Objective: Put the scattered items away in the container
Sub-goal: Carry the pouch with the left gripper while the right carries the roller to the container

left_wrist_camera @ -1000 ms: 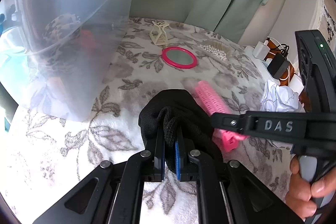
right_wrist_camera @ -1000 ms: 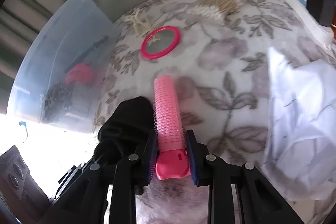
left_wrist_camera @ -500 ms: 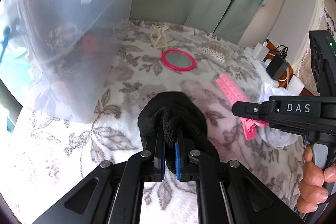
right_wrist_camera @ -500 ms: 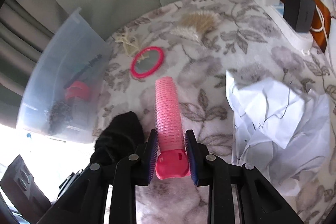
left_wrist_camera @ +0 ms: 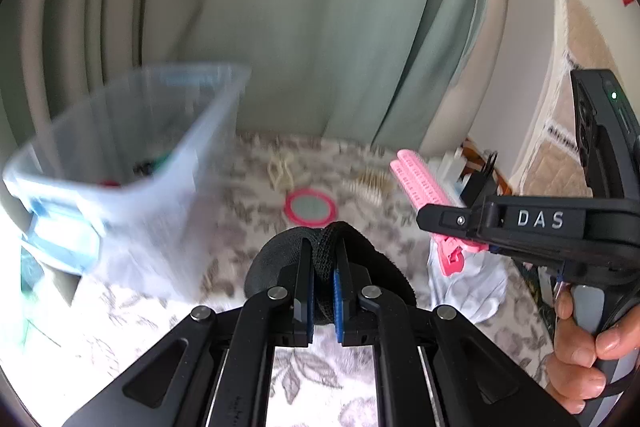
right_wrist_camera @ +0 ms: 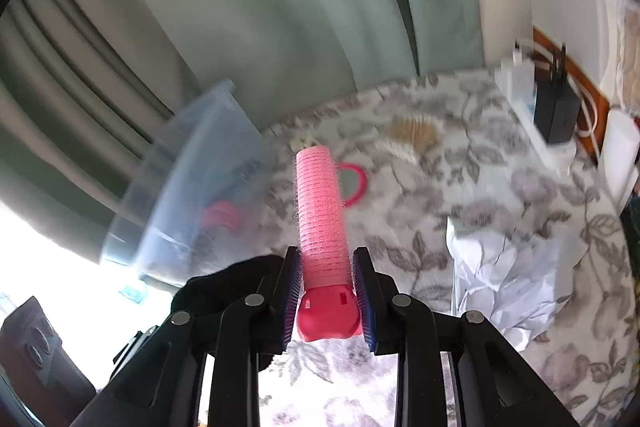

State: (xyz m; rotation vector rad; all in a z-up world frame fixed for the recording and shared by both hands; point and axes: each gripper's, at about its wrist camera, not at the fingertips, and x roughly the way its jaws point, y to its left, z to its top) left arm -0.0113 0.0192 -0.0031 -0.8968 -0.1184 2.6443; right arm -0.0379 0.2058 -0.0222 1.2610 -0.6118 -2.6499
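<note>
Left wrist view: the left gripper (left_wrist_camera: 323,269) has its jaws nearly closed, pinching a fold of a black knitted cloth (left_wrist_camera: 352,247) held clear of the floral blanket (left_wrist_camera: 304,371). The clear plastic container (left_wrist_camera: 132,163) stands left of the cloth, open-topped, with small items dimly visible inside. Right of the container lie a cream claw clip (left_wrist_camera: 282,171), a round pink-rimmed mirror (left_wrist_camera: 310,207) and a pale bristle brush (left_wrist_camera: 370,185). Judged step: carrying to the container; the next move calls for clearing its rim before release.

Right wrist view: the right gripper (right_wrist_camera: 326,297) is closed on the smooth clip end of a pink hair roller (right_wrist_camera: 320,211), whose ridged, bristly cylinder points forward, just right of the container (right_wrist_camera: 192,187). Its translucent walls are thin. Crumpled white paper (right_wrist_camera: 508,275) lies well right of the container.
</note>
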